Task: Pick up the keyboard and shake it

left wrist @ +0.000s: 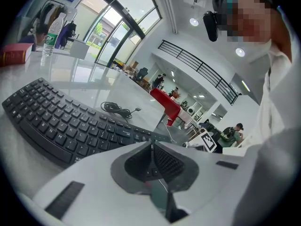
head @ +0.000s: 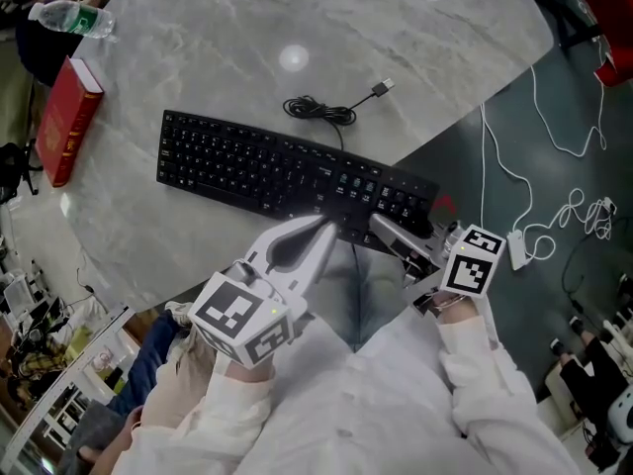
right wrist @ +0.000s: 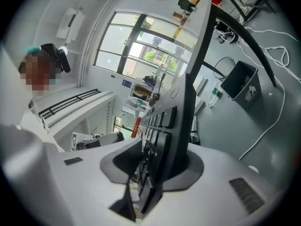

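Keyboard (head: 257,171) is black and lies on the grey stone table (head: 198,57), keys up. Its long side runs from the far left down to the near right, and its right end pokes out past the table's edge, over the dark floor. At the far left of the table I can see a red book (head: 67,119), and a water bottle (head: 69,16) lies just behind it. The keyboard's thin black cable (head: 321,110) sits in a small loose bundle on the table behind the keyboard, with its plug (head: 384,87) pointing away to the right. The left gripper (head: 318,228) points at the near long edge of the keyboard, about in the middle. Its two jaws are pressed together with nothing held between them, and the tip is right at that edge. In the left gripper view (left wrist: 151,147) the keyboard (left wrist: 70,121) stretches away to the left, just past the tip. The right gripper (head: 381,226) is at the right end of the keyboard. In the right gripper view (right wrist: 160,149) its jaws squeeze the keyboard (right wrist: 178,107), one jaw on the keys and one on the back. White cables (head: 564,206) lie on the floor at the far right.
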